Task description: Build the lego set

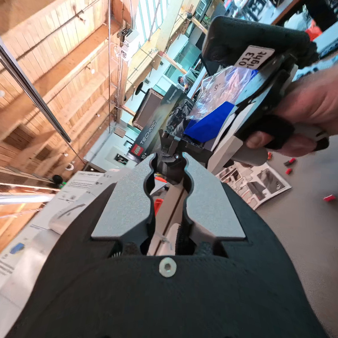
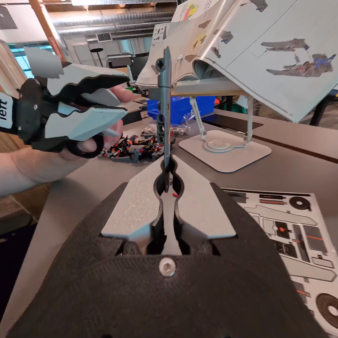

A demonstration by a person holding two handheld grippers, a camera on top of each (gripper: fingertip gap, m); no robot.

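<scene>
My right gripper [image 2: 168,161] is shut on a dark grey lego assembly [image 2: 164,109], a long thin panel with a holed beam, and holds it upright above the grey table [image 2: 113,173]. In the left wrist view the same assembly [image 1: 173,144] sticks out leftward from the right gripper [image 1: 215,148], which a hand holds. My left gripper [image 1: 170,155] is open, with its tips on either side of a small end part of the assembly. From the right wrist view the left gripper [image 2: 127,94] sits just left of the assembly, jaws apart and empty.
An open instruction booklet [image 2: 256,45] rests on a white stand [image 2: 225,151] at the back right. A pile of loose lego pieces [image 2: 135,146] and a blue bin [image 2: 182,108] lie behind the assembly. A sticker sheet [image 2: 292,237] lies at the right. The lego box [image 1: 151,131] stands behind. My right fingertips sit around 7 cm from my left ones.
</scene>
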